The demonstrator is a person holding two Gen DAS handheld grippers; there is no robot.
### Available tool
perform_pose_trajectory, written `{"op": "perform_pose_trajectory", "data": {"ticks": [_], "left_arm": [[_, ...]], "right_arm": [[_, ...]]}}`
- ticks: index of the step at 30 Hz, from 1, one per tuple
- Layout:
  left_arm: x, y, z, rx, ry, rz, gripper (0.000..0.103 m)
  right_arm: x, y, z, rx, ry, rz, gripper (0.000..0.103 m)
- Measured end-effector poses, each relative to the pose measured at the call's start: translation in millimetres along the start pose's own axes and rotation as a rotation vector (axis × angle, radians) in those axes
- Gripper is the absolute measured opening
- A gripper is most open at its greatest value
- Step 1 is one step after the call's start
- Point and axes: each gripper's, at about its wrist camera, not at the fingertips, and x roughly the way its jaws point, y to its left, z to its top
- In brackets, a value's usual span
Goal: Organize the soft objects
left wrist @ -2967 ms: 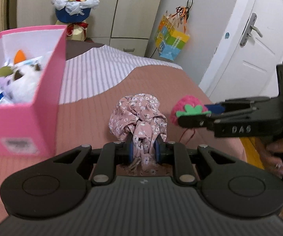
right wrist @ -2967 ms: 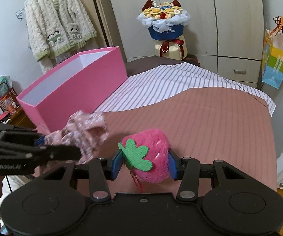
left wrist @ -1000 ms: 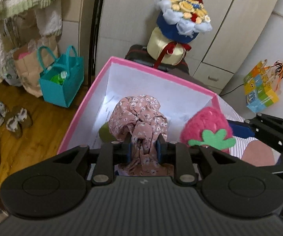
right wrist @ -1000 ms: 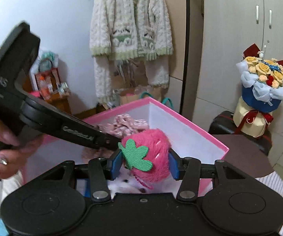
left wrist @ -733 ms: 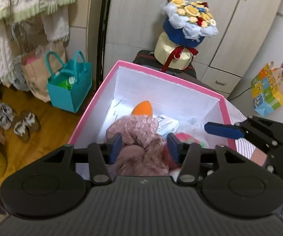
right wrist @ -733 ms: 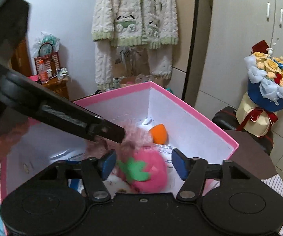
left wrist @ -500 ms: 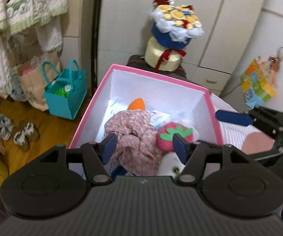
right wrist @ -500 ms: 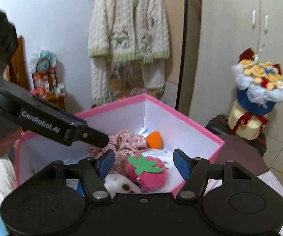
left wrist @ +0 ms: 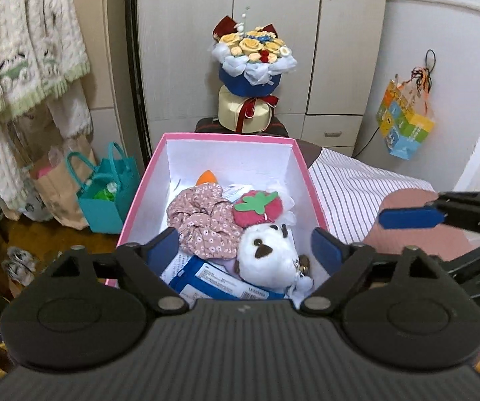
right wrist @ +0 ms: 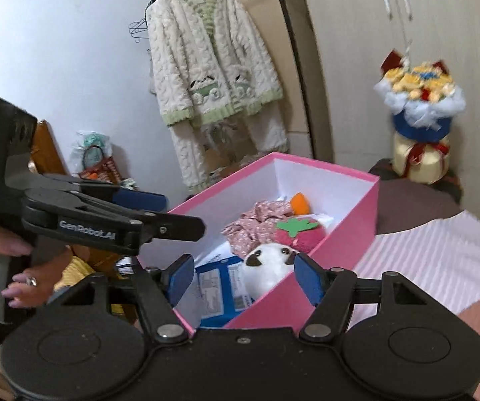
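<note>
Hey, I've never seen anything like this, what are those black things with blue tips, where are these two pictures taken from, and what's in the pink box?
No robot here: a person carries a two-finger hand-held gripper in each hand, and each has a wide-angle camera looking forward along its fingers.

One picture looks out over the left hand-held gripper; its jaws are opening, with nothing between them. The other looks over the right hand-held gripper, also open and empty.

Both point down at a pink box on a bed. In it lie a floral fabric scrunchie, a pink plush strawberry, a white plush toy, something orange and some blue-and-white packets.
</note>
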Motion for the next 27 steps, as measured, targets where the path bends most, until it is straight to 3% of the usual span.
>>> {"op": "perform_pose_trajectory", "data": {"ticks": [3, 7, 10, 13, 17, 24, 27], "left_arm": [[-12, -8, -3, 0.024, -0.001, 0.002, 0.098], [-24, -20, -10, 0.063, 0.055, 0.051, 0.099], [-33, -32, -17, 0.116, 0.08, 0.097, 0.1], [-48, -41, -27, 0.135, 0.022, 0.097, 0.1], [-64, -48, -38, 0.131, -0.033, 0.086, 0.1], [-71, -57, -55, 0.099, -0.092, 0.123, 0.1], [-72, -57, -59, 0.075, -0.096, 0.086, 0.1]], "right_arm": [[-18, 8, -7, -0.004, -0.023, -0.053, 0.074], [-38, 10, -14, 0.024, -0.037, -0.153, 0.081], [-57, 21, -25, 0.031, -0.063, -0.219, 0.098], [-70, 28, -37, 0.051, -0.089, -0.297, 0.102], [-80, 44, -47, 0.062, -0.079, -0.483, 0.103], [-112, 52, -60, 0.092, -0.151, -0.523, 0.103], [-116, 55, -63, 0.082, -0.157, -0.557, 0.103]]}}
